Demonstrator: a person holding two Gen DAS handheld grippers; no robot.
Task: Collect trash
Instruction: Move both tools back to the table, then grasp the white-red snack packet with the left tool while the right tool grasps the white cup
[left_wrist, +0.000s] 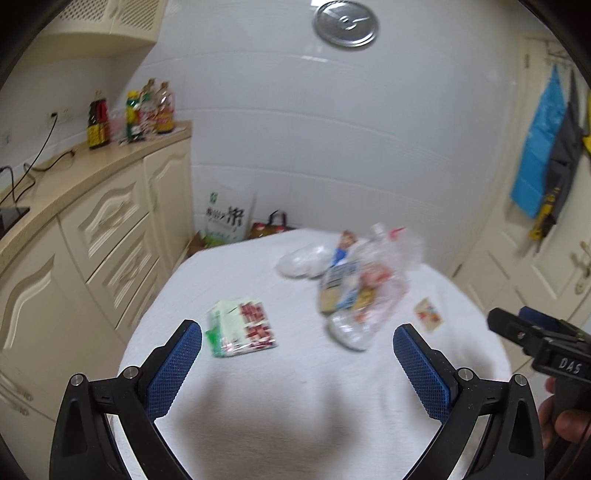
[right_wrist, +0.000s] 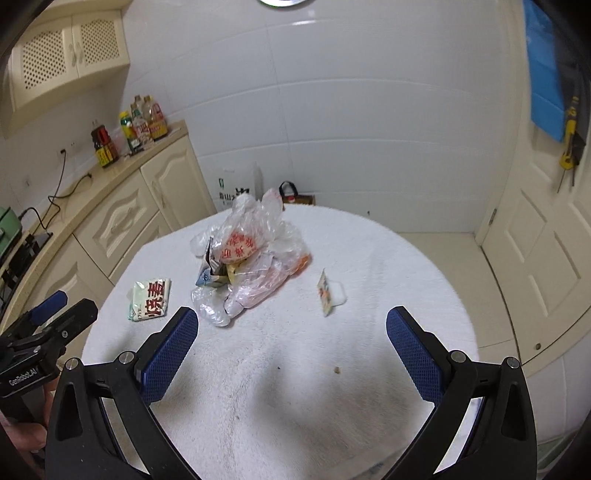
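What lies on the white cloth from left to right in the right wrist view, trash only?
Green-and-white packet with red characters → clear plastic bag stuffed with wrappers → small flat wrapper next to a white piece → tiny brown crumb, nearest the camera. Both grippers are open and hold nothing.

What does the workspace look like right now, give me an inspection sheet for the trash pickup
Surface: round table under a white fluffy cloth.
Job's things: clear plastic bag stuffed with wrappers at centre; green packet to its left; small wrapper to its right, with something white beside it; crumb near the front.
Clutter: nothing seen.
Grippers: left gripper and right gripper both open, empty, above the table's near edge.
Cables: black cord on the counter.
Surroundings: bottles on the counter, cream cabinets, white door, sack on the floor.
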